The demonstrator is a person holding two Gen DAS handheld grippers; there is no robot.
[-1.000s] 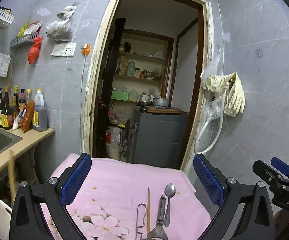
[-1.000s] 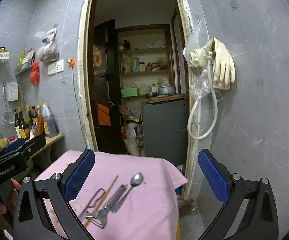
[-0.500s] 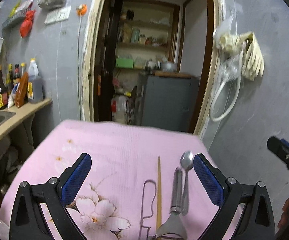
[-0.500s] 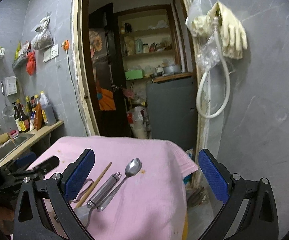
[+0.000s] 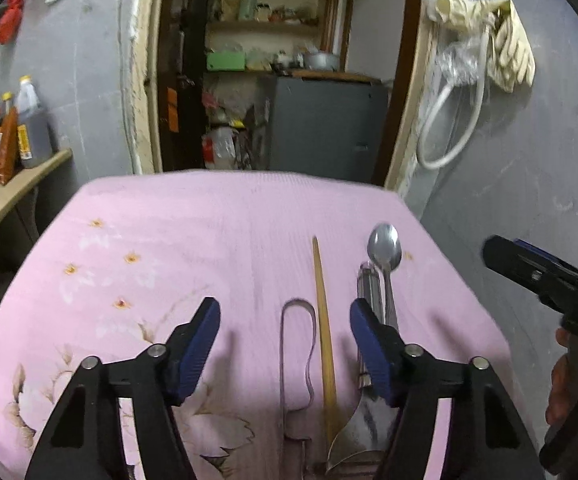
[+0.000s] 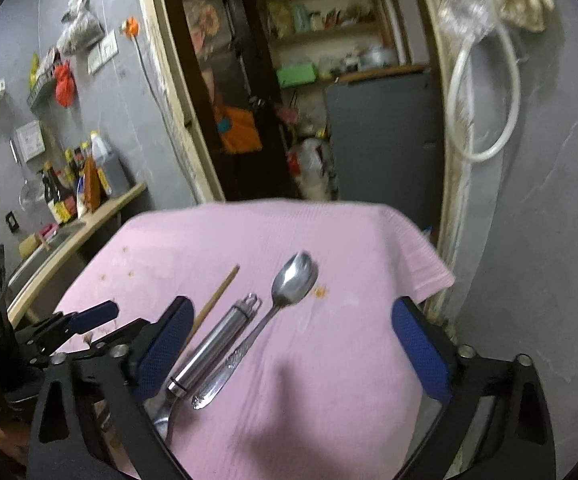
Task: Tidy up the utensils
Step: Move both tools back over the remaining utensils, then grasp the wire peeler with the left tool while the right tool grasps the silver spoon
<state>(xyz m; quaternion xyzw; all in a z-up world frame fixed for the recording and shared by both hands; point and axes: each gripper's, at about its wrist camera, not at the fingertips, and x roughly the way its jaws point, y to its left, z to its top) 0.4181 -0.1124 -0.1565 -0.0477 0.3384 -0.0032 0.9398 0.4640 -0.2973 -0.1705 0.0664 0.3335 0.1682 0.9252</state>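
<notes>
Several utensils lie side by side on a pink flowered cloth [image 5: 161, 248]: a bent metal wire tool [image 5: 295, 352], a wooden chopstick [image 5: 323, 320], a steel peeler [image 5: 369, 292] and a metal spoon [image 5: 385, 246]. My left gripper [image 5: 285, 332] is open and empty, low over the cloth, its jaws either side of the wire tool and chopstick. My right gripper [image 6: 289, 340] is open and empty above the peeler [image 6: 213, 348] and spoon [image 6: 289, 284]. The chopstick [image 6: 217, 296] shows beside its left finger. Each gripper shows in the other's view, the right [image 5: 545, 280] and the left [image 6: 77, 320].
The pink cloth [image 6: 369, 240] hangs over the table's far and right edges. A grey tiled wall [image 5: 529, 160] with a hose and gloves [image 5: 505, 48] is close on the right. A counter with bottles [image 5: 13, 136] and a sink is on the left. An open doorway [image 5: 281, 80] lies behind.
Both grippers have tilted down and moved in over the cloth. The left jaws have narrowed around the wire tool and chopstick. The right jaws have narrowed a little but remain open.
</notes>
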